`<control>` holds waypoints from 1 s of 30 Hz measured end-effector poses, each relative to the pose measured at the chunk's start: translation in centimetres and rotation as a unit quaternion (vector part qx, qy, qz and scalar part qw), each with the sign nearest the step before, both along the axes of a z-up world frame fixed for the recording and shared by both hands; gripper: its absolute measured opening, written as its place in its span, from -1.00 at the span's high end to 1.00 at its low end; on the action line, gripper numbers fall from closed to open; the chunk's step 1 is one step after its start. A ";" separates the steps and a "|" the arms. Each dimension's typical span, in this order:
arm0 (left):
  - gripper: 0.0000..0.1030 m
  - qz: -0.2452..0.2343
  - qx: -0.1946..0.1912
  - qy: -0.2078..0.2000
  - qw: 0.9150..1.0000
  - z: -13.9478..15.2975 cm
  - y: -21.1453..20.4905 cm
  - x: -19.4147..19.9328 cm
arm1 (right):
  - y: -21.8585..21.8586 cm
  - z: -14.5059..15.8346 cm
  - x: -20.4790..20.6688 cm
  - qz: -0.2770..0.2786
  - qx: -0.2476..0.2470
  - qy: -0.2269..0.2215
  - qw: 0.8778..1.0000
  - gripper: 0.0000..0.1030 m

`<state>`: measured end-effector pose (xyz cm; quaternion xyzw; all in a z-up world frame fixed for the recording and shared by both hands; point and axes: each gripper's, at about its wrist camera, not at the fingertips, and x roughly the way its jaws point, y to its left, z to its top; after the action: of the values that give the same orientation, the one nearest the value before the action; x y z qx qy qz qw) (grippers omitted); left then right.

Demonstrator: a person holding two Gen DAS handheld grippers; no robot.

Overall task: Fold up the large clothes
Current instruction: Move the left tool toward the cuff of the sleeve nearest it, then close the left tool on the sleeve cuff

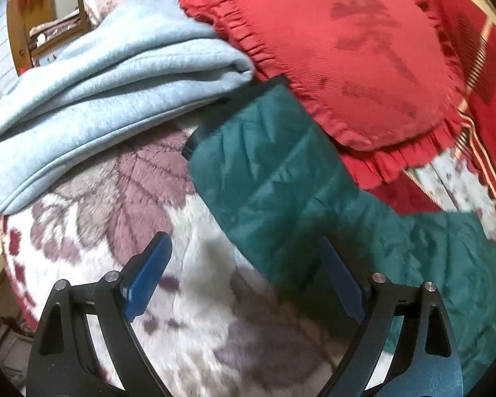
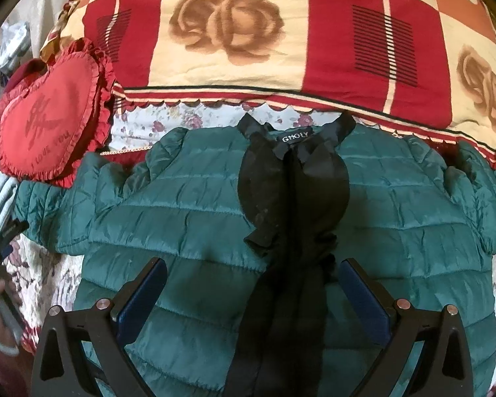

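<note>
— Now, spread flat on the bed: quilted teal puffer jacket (image 2: 188, 231), front up, black lining and collar (image 2: 294, 178) down the middle, collar toward the red-and-cream rose-patterned quilt (image 2: 234, 33). Both sleeves out to the sides.

— And the tongs?

— Both pairs released, holding nothing. Right tongs (image 2: 253, 294) hovering over the lower front, either side of the black strip. Left tongs (image 1: 244, 274) above the plush floral blanket (image 1: 188, 297), just beside the jacket's left sleeve (image 1: 271, 172).

— Sleeve first, probably?

— Likely. Best pinched near the cuff, which lies close under the red heart-shaped frilled cushion (image 1: 330, 53) and next to the folded pale blue fleece (image 1: 109, 82). Worth lifting low and drawing across the chest, keeping clear of the cushion. Slippery shell, so a deep bite advised.
</note>
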<state>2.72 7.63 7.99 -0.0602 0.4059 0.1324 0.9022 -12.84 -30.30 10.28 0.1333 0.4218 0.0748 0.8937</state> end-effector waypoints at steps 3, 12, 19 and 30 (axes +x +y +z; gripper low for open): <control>-0.76 0.004 0.005 -0.003 1.000 -0.4 0.8 1.1 | 0.1 -0.1 -0.2 0.003 -0.004 0.002 1.000 -1.00; -0.76 -0.008 0.046 -0.006 0.999 -1.6 0.7 4.7 | -0.3 -0.7 1.1 -0.002 -0.013 0.017 1.000 -1.00; -0.51 -0.018 0.061 -0.024 0.998 -2.1 0.0 5.5 | 0.3 -1.5 1.7 0.001 -0.023 0.030 0.999 -1.00; 0.71 -0.049 0.007 -0.022 0.999 -0.5 1.2 4.8 | 0.6 -1.2 1.6 0.003 -0.023 0.027 0.999 -0.99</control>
<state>7.53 8.85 7.51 -0.0369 0.3878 0.0891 0.9167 -11.22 -29.72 9.12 0.1130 0.4483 0.0641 0.8844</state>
